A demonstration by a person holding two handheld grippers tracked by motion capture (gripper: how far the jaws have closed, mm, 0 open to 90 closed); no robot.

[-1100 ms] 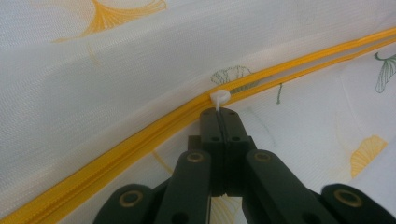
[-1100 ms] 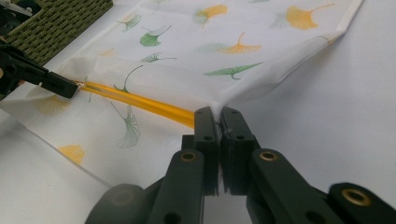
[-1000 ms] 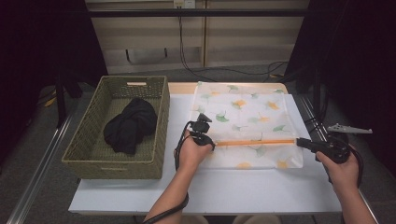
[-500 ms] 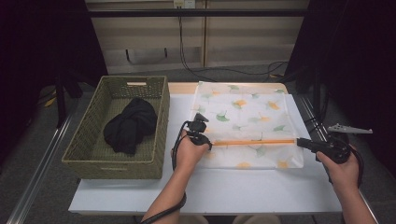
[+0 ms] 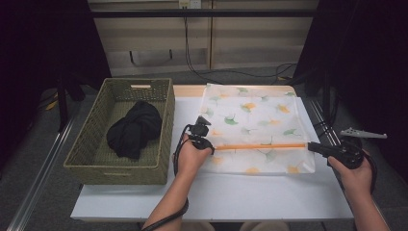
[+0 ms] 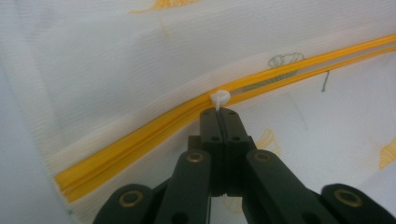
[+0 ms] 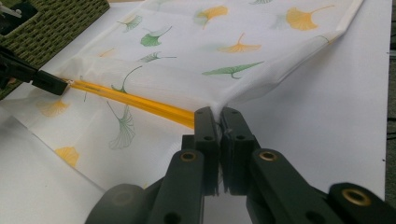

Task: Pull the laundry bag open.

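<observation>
White mesh bag (image 5: 255, 127) w/ green & yellow leaf pics lies flat on the table, right of the basket. Its orange zipper (image 5: 262, 146) runs straight across near the front edge. Small white pull tab (image 6: 219, 98) sits at zipper's left end.

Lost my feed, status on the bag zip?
Left gripper shut on zip pull. Right gripper shut on bag edge. Zip path clear.

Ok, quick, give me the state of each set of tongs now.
Left tongs: closed on the white zipper pull.
Right tongs: closed on the mesh bag edge.
</observation>
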